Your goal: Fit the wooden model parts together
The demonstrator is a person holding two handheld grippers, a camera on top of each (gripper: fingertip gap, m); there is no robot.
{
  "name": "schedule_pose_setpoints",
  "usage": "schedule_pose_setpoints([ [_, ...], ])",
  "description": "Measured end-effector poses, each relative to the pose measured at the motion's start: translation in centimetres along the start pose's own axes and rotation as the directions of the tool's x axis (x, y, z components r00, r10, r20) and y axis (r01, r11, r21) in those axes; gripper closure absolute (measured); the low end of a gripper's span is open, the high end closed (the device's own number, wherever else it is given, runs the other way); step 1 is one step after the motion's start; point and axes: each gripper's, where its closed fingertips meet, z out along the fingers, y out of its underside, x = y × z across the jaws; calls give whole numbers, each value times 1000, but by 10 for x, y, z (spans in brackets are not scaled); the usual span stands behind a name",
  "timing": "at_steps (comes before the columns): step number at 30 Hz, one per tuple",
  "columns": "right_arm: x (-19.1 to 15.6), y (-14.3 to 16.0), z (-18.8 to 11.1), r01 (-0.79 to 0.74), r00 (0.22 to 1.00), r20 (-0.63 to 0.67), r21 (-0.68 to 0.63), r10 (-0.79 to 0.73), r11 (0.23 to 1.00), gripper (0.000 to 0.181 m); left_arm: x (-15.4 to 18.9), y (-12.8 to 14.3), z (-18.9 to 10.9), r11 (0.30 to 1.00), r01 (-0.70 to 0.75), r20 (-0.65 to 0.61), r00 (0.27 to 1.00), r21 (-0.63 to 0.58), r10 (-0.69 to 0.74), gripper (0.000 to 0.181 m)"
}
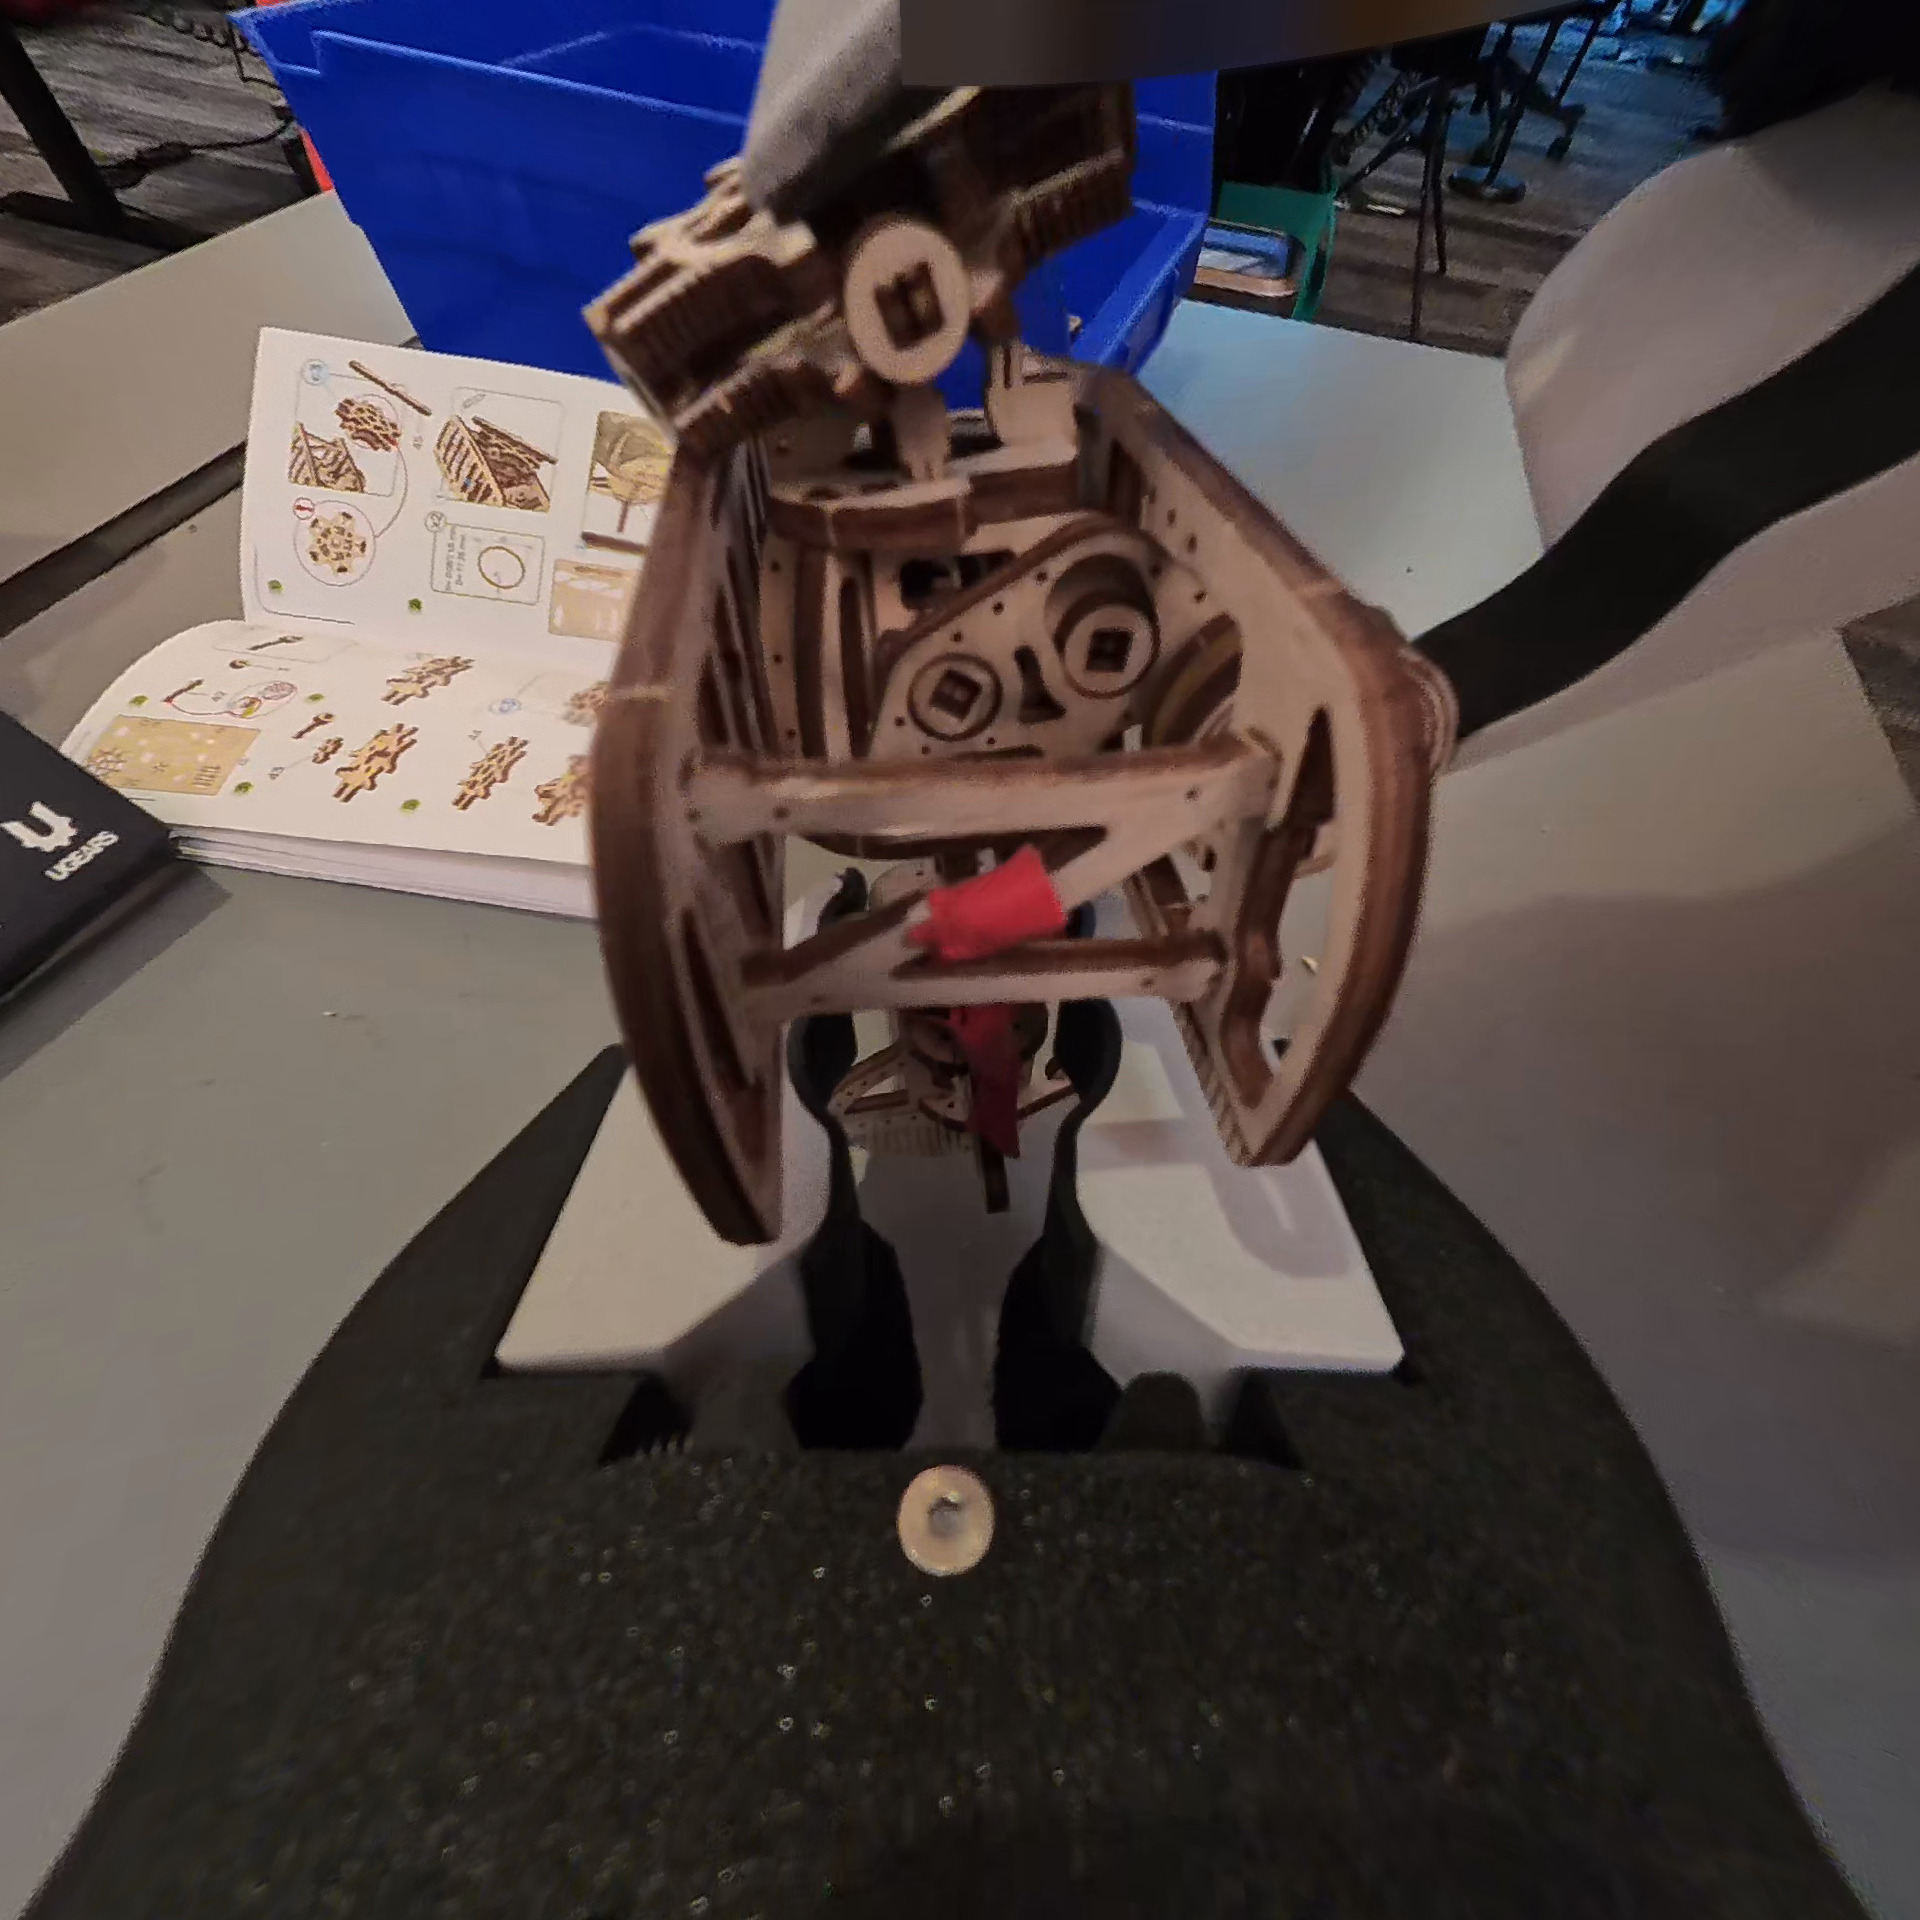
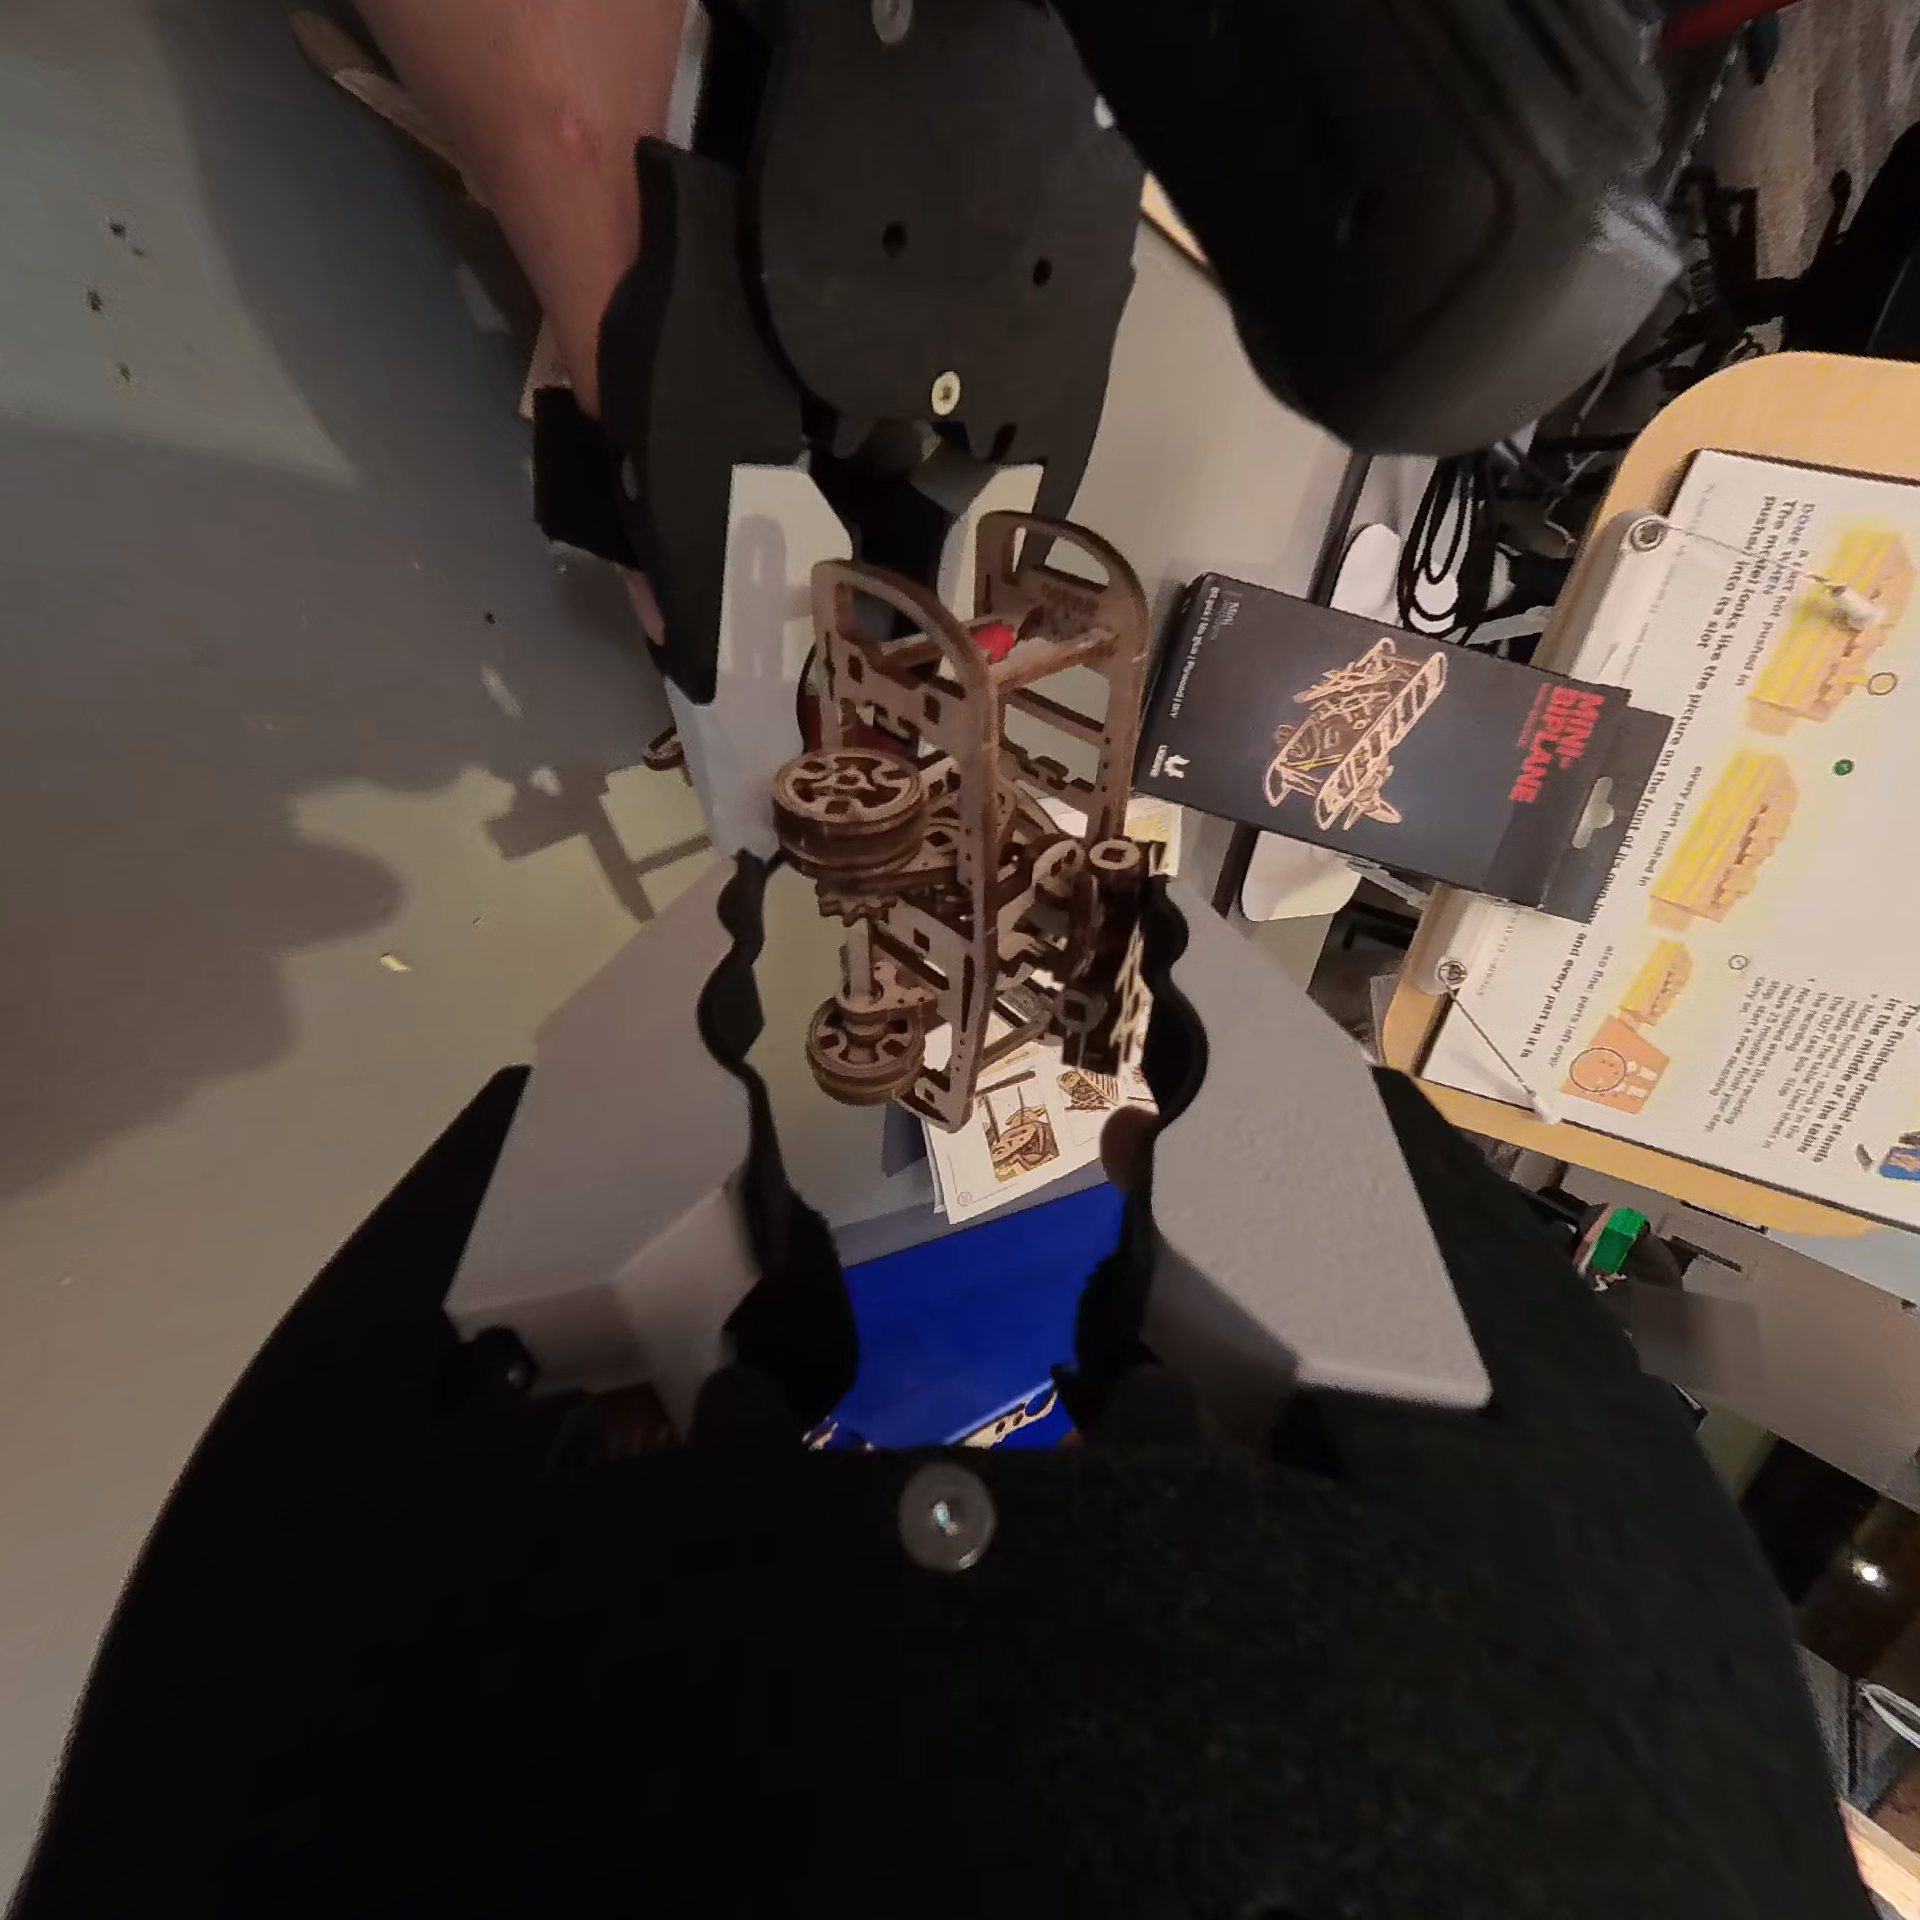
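A wooden biplane model [image 1: 997, 665] hangs in the air above the grey table [image 1: 260, 1195]. My left gripper [image 1: 956, 1081] is shut on its tail end, where a red piece [image 1: 987, 904] shows. A dark toothed wooden block [image 1: 717, 301] sits tilted at the model's far end by a round disc [image 1: 904, 301], with a grey finger [image 1: 821, 104] of the right gripper on it. In the right wrist view the model [image 2: 966, 748] stands nose-first between the spread fingers of my right gripper [image 2: 951, 894]. The block [image 2: 1112, 966] lies against the right finger [image 2: 1169, 987] and the wheels [image 2: 847, 810] are near the left one.
A blue bin [image 1: 499, 156] stands behind the model on the table. An open instruction booklet [image 1: 416, 623] and a black box [image 1: 62, 831] lie to the left. In the right wrist view, a board with a printed sheet [image 2: 1714, 831] is at the right.
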Motion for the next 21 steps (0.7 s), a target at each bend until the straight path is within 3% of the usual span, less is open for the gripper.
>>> schedule_pose_setpoints([
  [5, 12, 1, 2, -22, 994, -110, 12, 23, 1000, 118, -3, -4, -3, 999, 44, -14, 999, 31, -44, 150],
  [13, 19, -6, 5, -86, 958, -267, 75, 103, 993, 118, -4, -8, -6, 996, 65, -30, 998, 61, -63, 150],
  [21, 6, -13, -9, -82, 966, -236, 115, 108, 990, 106, 5, -12, -7, 995, 46, -78, 996, 86, -39, 149],
])
